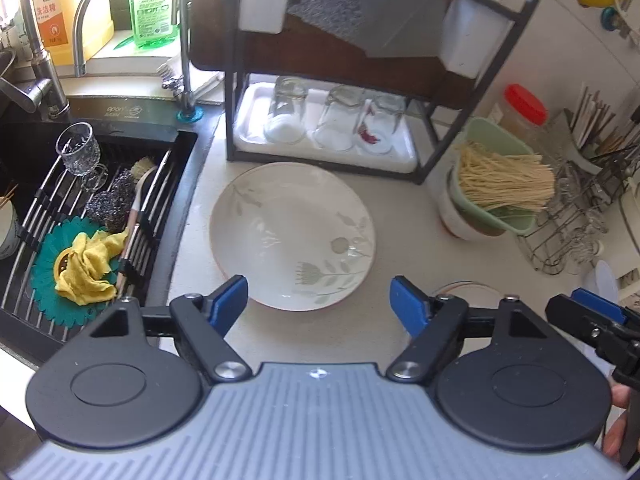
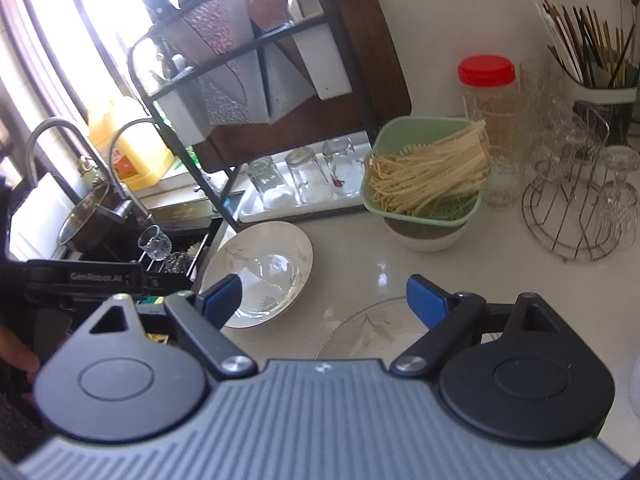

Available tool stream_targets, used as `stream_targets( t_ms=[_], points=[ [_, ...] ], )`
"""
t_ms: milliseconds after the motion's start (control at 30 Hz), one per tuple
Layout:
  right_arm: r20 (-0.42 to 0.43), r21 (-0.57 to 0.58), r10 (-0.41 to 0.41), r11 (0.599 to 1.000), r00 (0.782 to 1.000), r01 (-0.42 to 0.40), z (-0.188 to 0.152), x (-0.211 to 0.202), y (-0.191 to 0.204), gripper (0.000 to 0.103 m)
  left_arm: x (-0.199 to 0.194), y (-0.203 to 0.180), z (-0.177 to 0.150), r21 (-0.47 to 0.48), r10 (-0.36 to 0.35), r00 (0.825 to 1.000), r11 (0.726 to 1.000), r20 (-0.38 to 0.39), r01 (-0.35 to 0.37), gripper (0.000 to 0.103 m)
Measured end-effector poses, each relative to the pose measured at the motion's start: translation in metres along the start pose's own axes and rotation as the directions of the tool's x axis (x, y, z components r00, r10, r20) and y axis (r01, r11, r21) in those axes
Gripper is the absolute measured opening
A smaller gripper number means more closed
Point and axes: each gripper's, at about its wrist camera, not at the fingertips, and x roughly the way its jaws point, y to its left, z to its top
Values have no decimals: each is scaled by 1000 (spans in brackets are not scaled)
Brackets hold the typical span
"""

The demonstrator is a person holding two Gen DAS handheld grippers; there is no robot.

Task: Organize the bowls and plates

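Note:
A white plate with a grey leaf pattern lies flat on the pale counter beside the sink, just ahead of my left gripper. That gripper is open and holds nothing; its blue pads stand wide on either side of the plate's near rim. The same plate shows in the right wrist view at the left. My right gripper is also open and empty, hovering over a clear glass plate with a leaf print. A white bowl carries a green basket of dry noodles.
A black sink with a wire rack, a glass, a scrubber and a yellow cloth lies left of the plate. Behind stands a black dish rack with three upturned glasses. At the right are a red-lidded jar, a wire glass holder and chopsticks.

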Motion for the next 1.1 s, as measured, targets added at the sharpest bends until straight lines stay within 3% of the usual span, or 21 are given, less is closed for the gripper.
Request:
stream_targets(
  t_ms=[367, 633, 733, 800, 867, 1000, 1100],
  points=[
    [-77, 54, 17, 998, 997, -13, 4, 67, 25, 90, 53, 62, 27, -13, -43, 997, 999, -66, 42, 82],
    [-139, 79, 3, 997, 990, 8, 7, 128, 49, 71, 92, 88, 51, 38, -111, 988, 993, -106, 115, 80],
    [-165, 92, -26, 995, 986, 42, 8, 149, 52, 69, 111, 94, 59, 36, -141, 980, 988, -138, 148, 71],
    [-179, 108, -37, 993, 983, 57, 8, 162, 53, 55, 123, 97, 64, 39, -155, 975, 986, -159, 163, 67],
    [-197, 104, -69, 990, 978, 91, 8, 172, 54, 48, 135, 98, 68, 47, -165, 970, 983, -180, 176, 61],
    [-220, 123, -95, 985, 971, 124, 6, 188, 52, 40, 151, 95, 73, 138, -128, 972, 978, -196, 156, 53],
    [-239, 143, -114, 978, 964, 151, 3, 199, 49, 32, 162, 98, 76, 144, -120, 967, 977, -225, 155, 48]
  ],
)
